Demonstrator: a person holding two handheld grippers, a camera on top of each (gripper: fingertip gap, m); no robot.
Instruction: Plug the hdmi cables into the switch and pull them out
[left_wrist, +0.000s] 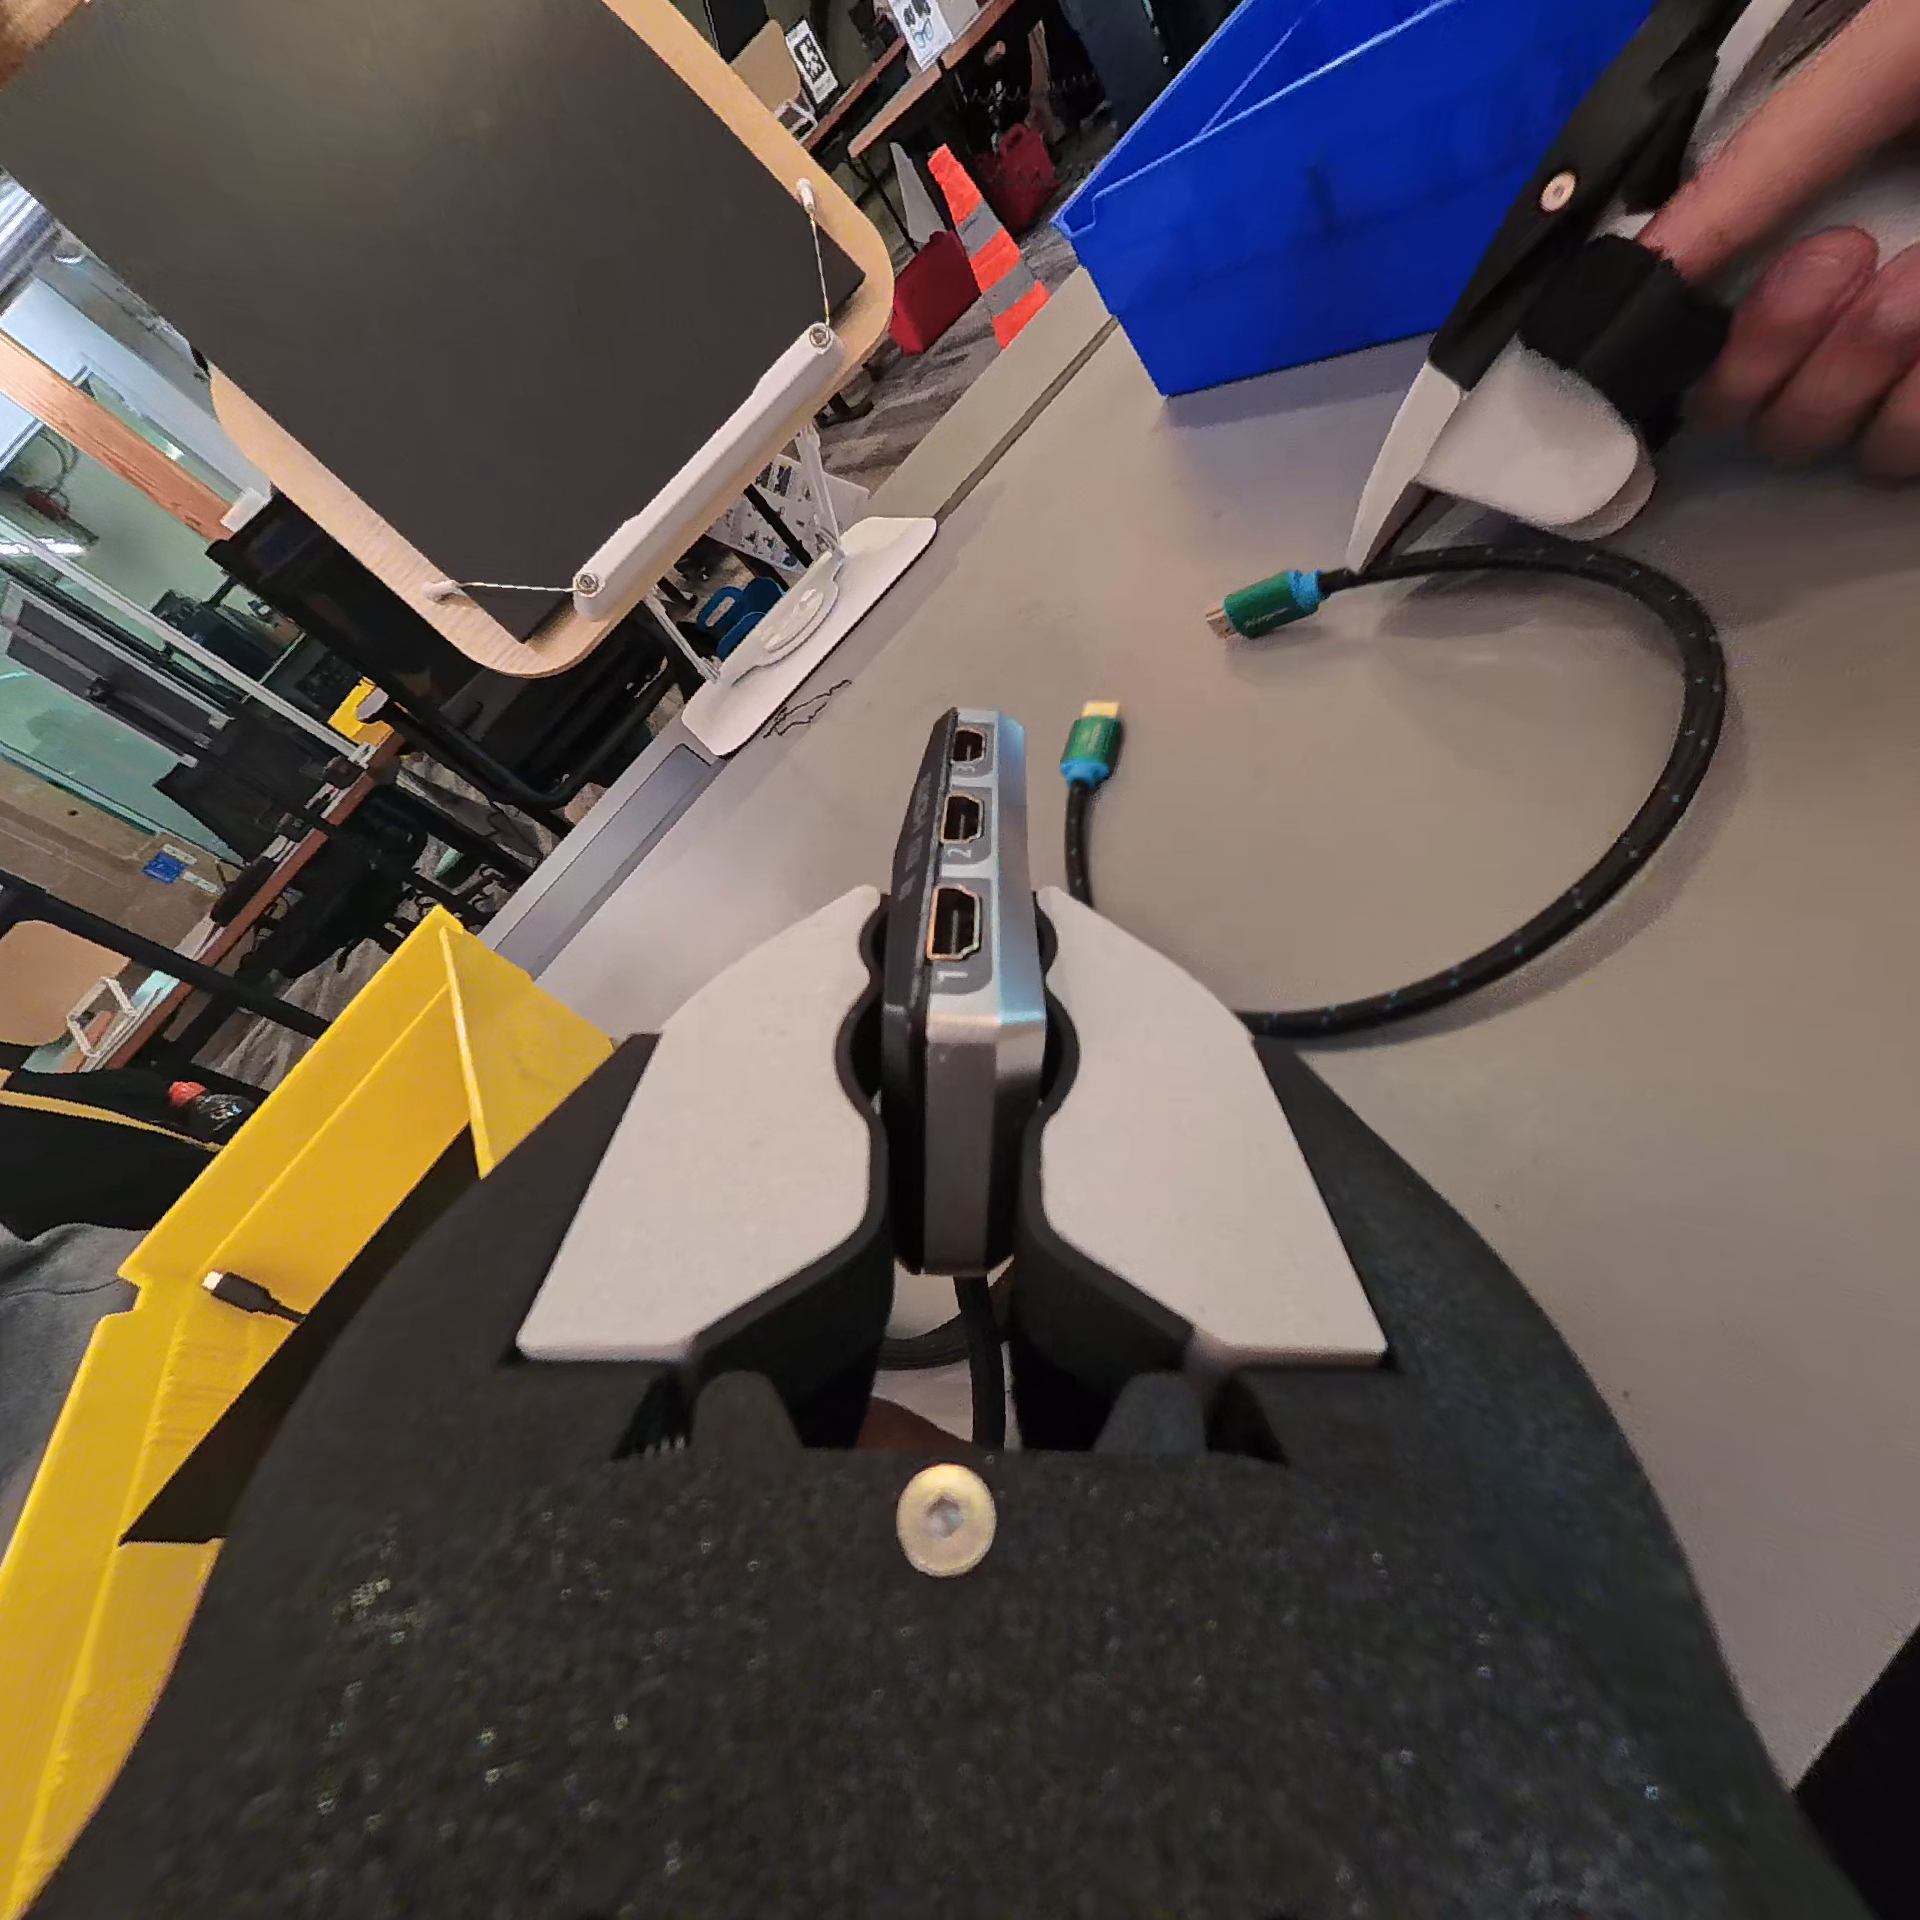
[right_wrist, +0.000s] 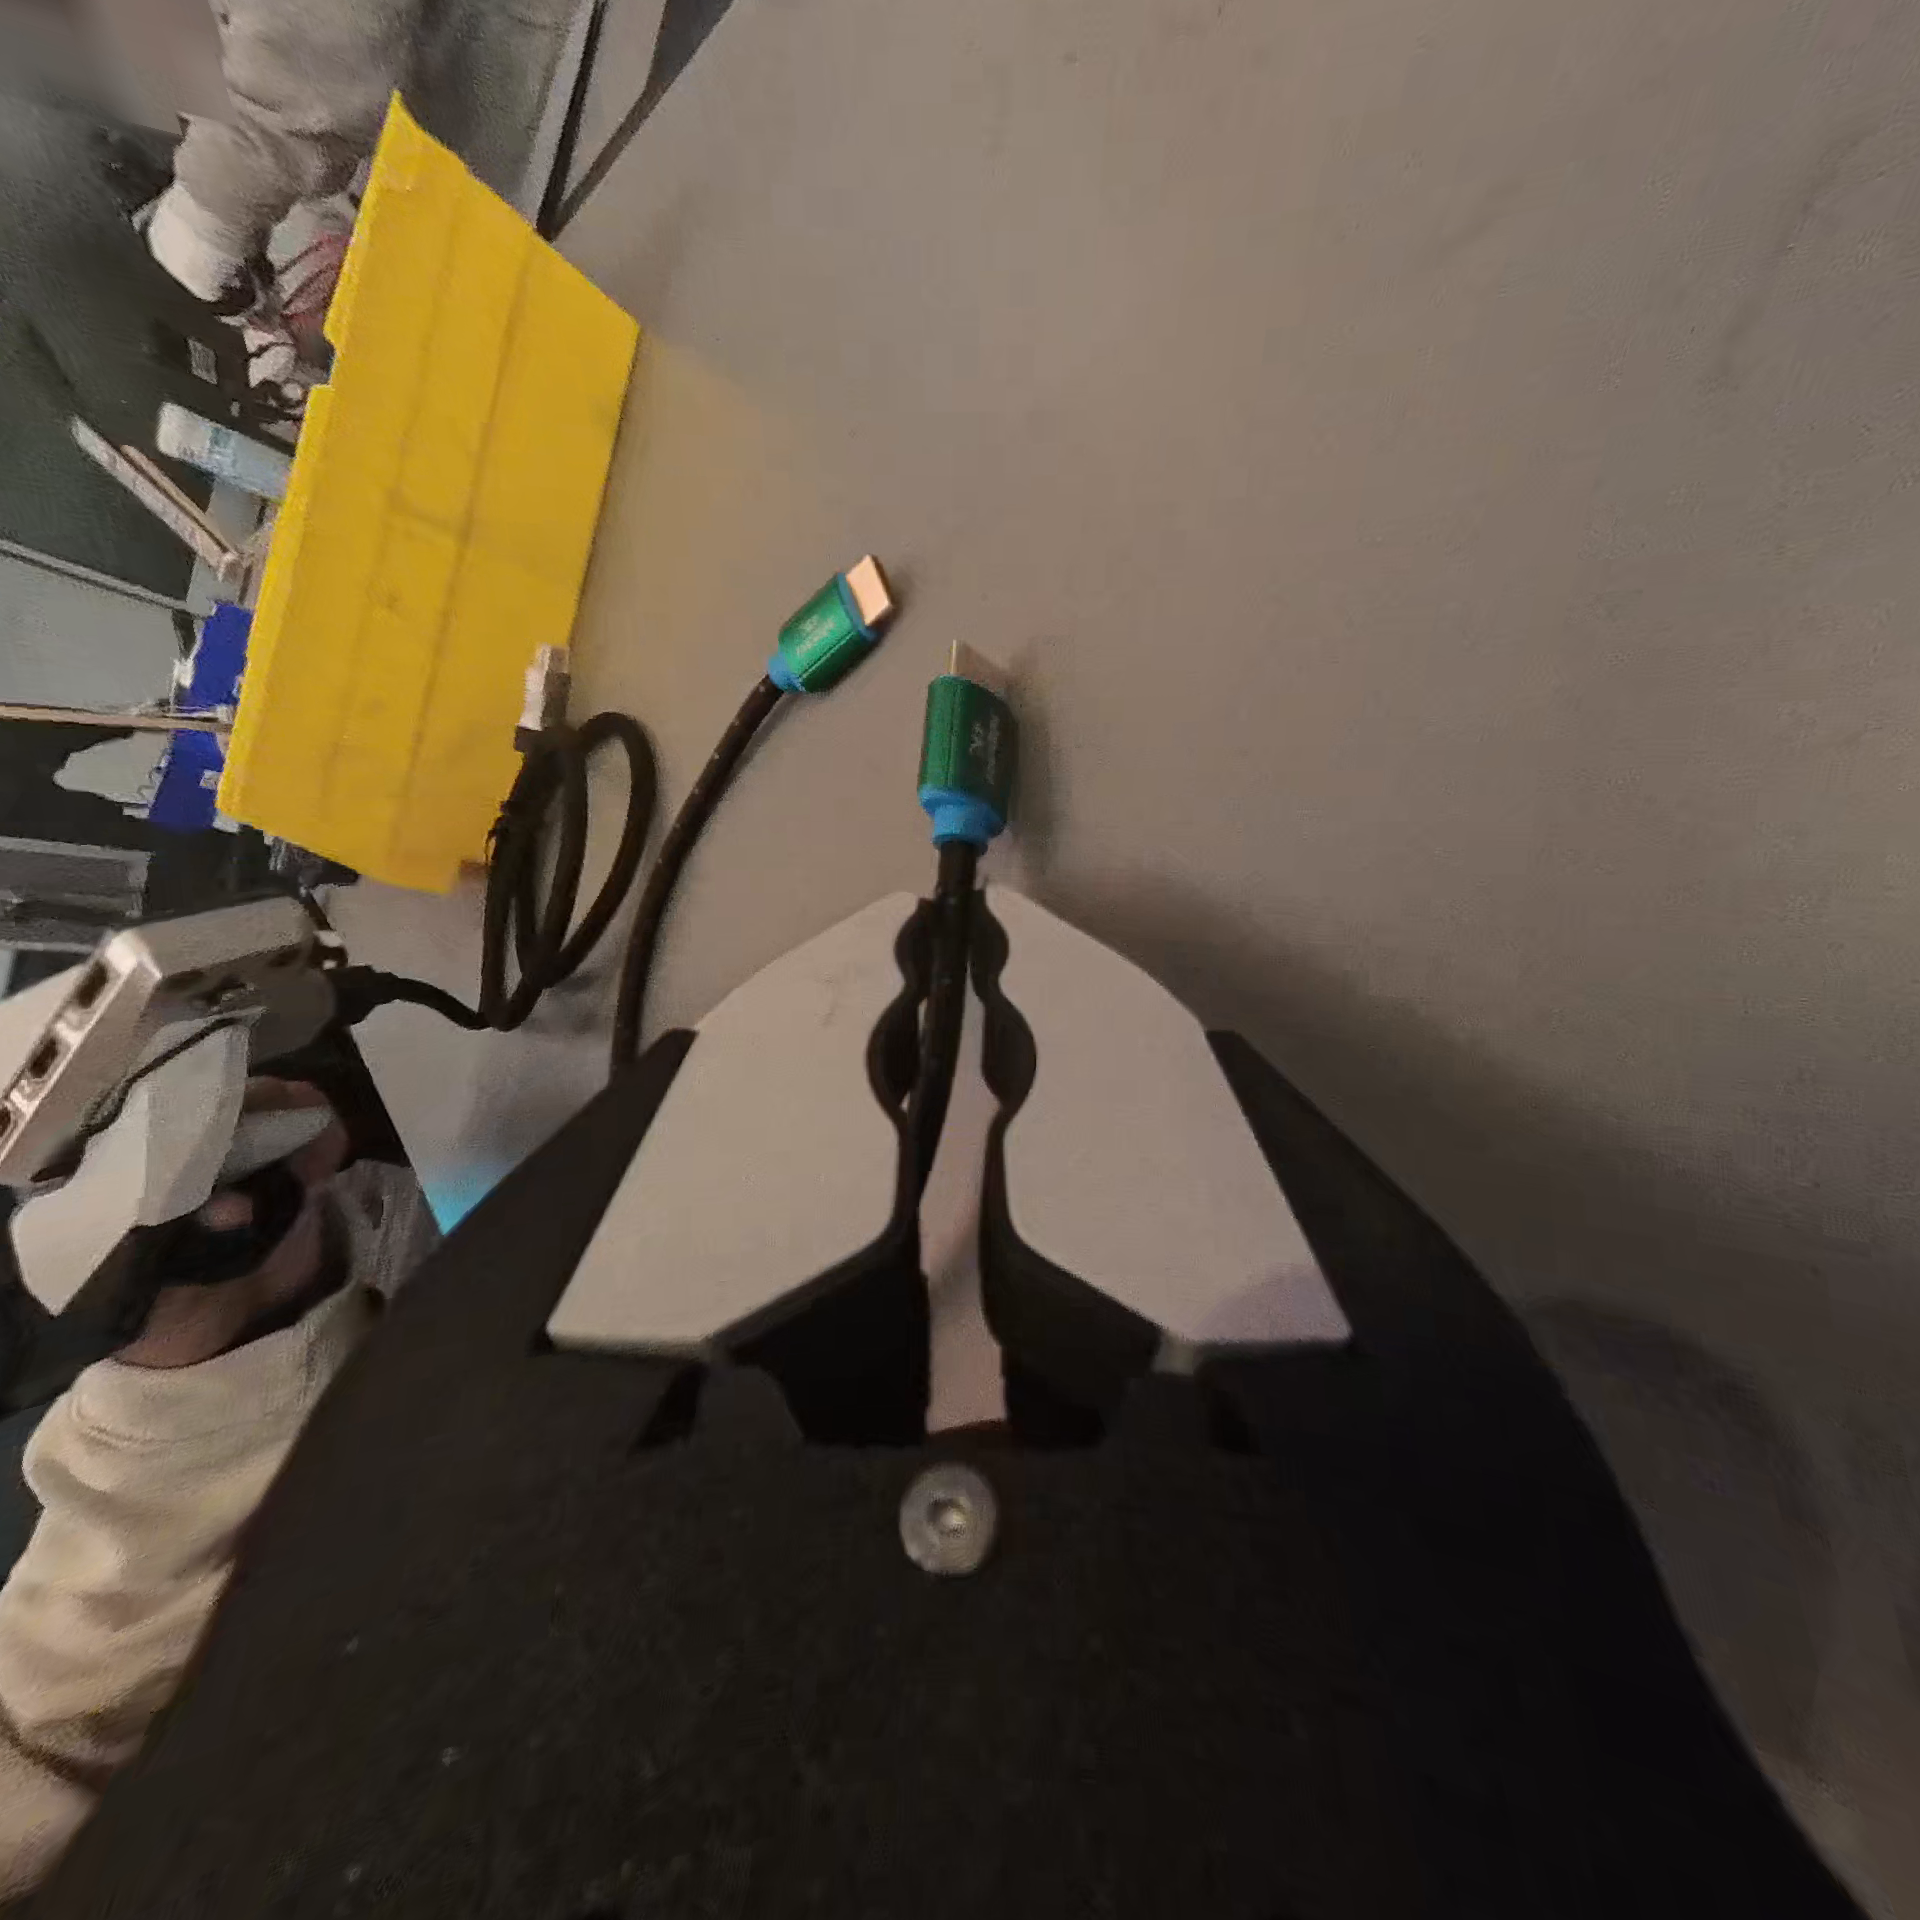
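My left gripper (left_wrist: 956, 920) is shut on the grey HDMI switch (left_wrist: 961, 997) and holds it on edge, its three empty ports facing right. The switch also shows at the left of the right wrist view (right_wrist: 104, 1013), with its own black lead and plug (right_wrist: 545, 686). My right gripper (right_wrist: 951, 914) is shut on a black braided cable just behind its green plug (right_wrist: 966, 748), low over the table. In the left wrist view that gripper (left_wrist: 1382, 530) and plug (left_wrist: 1268, 603) are at the far right. A second green plug (left_wrist: 1091, 743) lies loose beside the switch.
A yellow bin (left_wrist: 312, 1195) stands at the left and a blue bin (left_wrist: 1299, 187) at the back right of the grey table (left_wrist: 1455, 1299). A dark board on a white stand (left_wrist: 810, 623) is behind the switch. The black cable loops (left_wrist: 1673, 790) over the table. My hands' fingertips stand some 20 cm from each other.
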